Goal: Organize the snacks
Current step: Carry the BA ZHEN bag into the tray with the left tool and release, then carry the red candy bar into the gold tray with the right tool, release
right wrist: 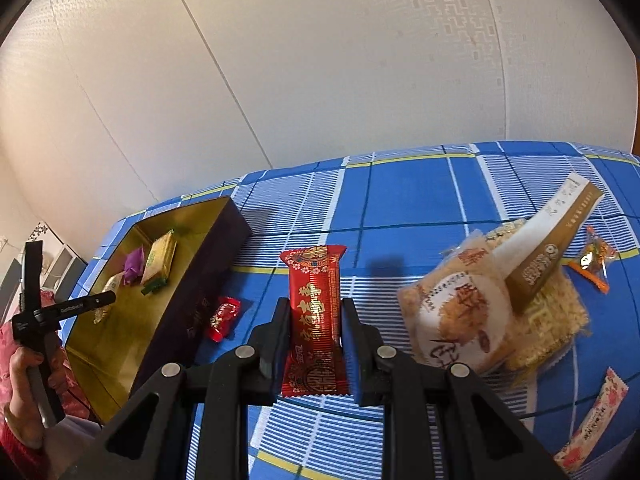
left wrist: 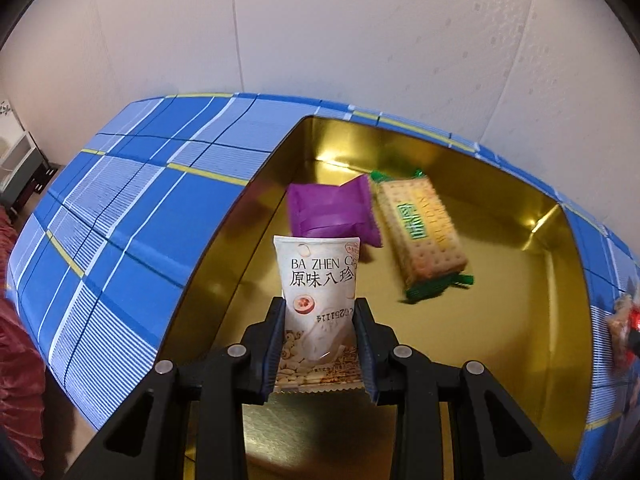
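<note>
Clamped in the left gripper (left wrist: 320,320) is a white packet (left wrist: 318,280) printed "BA ZHEN" above Chinese characters, with a date code reading upside down near the fingers; it hangs over the open tin (left wrist: 520,320), whose inside is gold. On the tin's floor lie a purple packet (left wrist: 332,210) and, just beside it, a cracker pack (left wrist: 422,236) with green ends and green lettering too blurred to read.

Right gripper (right wrist: 314,320) is closed on a long red packet (right wrist: 316,320) with gold characters, held above the blue plaid cloth (right wrist: 420,184); the tin sits to its left, dark on the outside, with a small red candy (right wrist: 222,318) on the cloth just beside its wall. To the right, a heap: a round-labelled floss cake (right wrist: 456,312), a noodle block (right wrist: 552,320), a white-and-gold sachet (right wrist: 556,232); an orange packet (right wrist: 592,264) and a pink-flowered stick (right wrist: 596,416) lie apart.

Pale embossed wall panels stand behind the table; shelving shows at far left.
</note>
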Action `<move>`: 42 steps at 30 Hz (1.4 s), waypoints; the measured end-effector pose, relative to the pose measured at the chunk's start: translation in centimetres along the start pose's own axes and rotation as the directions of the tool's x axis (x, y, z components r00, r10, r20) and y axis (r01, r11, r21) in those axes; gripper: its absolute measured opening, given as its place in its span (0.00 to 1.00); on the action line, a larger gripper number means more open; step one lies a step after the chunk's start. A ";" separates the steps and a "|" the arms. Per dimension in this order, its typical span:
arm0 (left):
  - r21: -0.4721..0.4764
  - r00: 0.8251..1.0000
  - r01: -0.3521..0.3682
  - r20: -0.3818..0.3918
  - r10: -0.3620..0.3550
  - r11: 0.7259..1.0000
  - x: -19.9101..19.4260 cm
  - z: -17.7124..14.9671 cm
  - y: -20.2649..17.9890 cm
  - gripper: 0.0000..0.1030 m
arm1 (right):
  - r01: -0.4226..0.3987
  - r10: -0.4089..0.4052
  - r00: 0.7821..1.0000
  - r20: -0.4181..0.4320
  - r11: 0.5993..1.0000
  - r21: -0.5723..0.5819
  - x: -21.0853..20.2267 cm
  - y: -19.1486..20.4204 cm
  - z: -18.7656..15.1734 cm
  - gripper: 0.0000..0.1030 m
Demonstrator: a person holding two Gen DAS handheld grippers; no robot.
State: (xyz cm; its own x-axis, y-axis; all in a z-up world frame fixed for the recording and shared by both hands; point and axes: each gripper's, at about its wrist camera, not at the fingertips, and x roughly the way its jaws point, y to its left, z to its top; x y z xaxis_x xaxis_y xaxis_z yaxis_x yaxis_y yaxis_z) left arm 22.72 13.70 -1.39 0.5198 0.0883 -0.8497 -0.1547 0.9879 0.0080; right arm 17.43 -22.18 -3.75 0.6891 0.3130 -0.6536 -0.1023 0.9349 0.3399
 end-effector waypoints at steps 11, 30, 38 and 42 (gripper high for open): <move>-0.059 0.998 -0.058 -0.021 0.057 0.997 0.5 0.0 0.8 0.53 | -0.017 0.017 1.000 0.019 1.000 -0.009 0.3 1.2 0.5 0.23; 0.007 0.998 0.064 0.002 -0.064 0.998 -0.9 -1.4 -2.4 0.62 | -0.055 0.059 0.998 0.038 0.994 -0.090 1.7 5.4 0.4 0.23; 0.010 0.997 0.070 0.014 -0.070 0.998 -1.1 -1.4 -2.5 0.62 | -0.086 0.094 0.994 0.057 0.989 -0.120 1.6 7.1 0.5 0.23; 0.012 0.997 0.079 0.020 -0.079 0.997 -1.4 -1.4 -2.7 0.62 | -0.099 0.110 0.993 0.044 0.975 -0.200 1.7 9.3 0.8 0.23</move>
State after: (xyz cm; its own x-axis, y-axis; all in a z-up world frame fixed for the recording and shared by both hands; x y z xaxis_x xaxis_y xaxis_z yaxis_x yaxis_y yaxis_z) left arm 21.21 10.76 -1.02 0.5474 0.0120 -0.8368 -0.1031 0.9932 -0.0532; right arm 18.27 -13.09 -1.19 0.7046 0.4061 -0.5819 -0.3115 0.9138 0.2606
